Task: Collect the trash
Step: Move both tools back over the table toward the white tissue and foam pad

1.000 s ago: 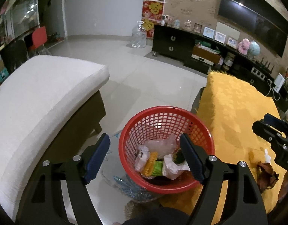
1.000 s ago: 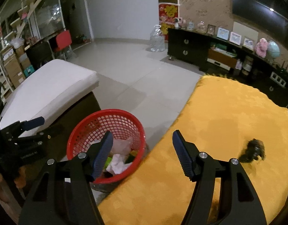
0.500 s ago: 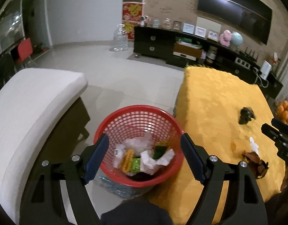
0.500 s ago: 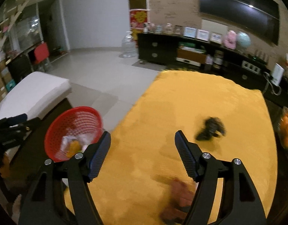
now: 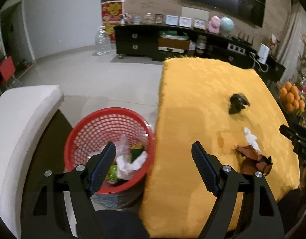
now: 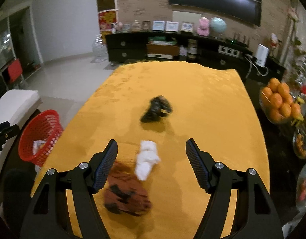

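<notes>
A red mesh basket holding wrappers and tissue stands on the floor left of the yellow-clothed table; it also shows in the right wrist view. On the table lie a white tissue, a brown crumpled wrapper and a dark crumpled piece; the left wrist view shows the tissue, wrapper and dark piece. My left gripper is open and empty over the basket's right rim and the table edge. My right gripper is open and empty above the tissue.
A white-cushioned seat stands left of the basket. A bowl of oranges sits right of the table. A dark TV cabinet runs along the far wall, with a large water bottle on the tiled floor.
Both grippers have swung right, away from the basket toward the table. The right gripper now hovers over the tissue and brown wrapper. Both stay open.
</notes>
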Demonstrator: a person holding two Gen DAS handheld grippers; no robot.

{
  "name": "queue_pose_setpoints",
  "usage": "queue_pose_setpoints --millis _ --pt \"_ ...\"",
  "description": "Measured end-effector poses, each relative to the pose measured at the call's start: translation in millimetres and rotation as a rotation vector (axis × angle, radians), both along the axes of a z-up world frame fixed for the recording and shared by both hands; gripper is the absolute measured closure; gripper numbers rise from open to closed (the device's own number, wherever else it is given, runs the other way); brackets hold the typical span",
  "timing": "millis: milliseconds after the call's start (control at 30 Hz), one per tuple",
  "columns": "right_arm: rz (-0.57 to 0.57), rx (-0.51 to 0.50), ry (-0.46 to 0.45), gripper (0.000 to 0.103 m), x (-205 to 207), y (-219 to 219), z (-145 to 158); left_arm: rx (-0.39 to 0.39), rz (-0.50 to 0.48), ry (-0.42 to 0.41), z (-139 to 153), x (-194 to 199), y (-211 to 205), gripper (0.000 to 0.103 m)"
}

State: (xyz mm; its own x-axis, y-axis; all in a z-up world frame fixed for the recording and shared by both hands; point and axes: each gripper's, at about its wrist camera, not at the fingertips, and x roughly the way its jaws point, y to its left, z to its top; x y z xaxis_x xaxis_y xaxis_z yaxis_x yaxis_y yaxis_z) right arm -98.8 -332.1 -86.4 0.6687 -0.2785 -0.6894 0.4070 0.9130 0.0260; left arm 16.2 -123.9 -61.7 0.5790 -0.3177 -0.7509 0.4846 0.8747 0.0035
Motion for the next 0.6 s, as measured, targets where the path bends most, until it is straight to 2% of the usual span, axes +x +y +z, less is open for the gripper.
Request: queue_pose_setpoints --millis 300,600 --pt "-0.074 0.021 0.003 0.034 -23.4 -24.1 -19.7 0.049 -0.107 0.034 -20.1 -14.1 -47.5 0.027" --pt "-0.095 0.046 -0.001 0.034 -26.4 -39.1 -32.7 0.078 -0.194 0.035 -29.0 -15.1 -85.5 0.027"
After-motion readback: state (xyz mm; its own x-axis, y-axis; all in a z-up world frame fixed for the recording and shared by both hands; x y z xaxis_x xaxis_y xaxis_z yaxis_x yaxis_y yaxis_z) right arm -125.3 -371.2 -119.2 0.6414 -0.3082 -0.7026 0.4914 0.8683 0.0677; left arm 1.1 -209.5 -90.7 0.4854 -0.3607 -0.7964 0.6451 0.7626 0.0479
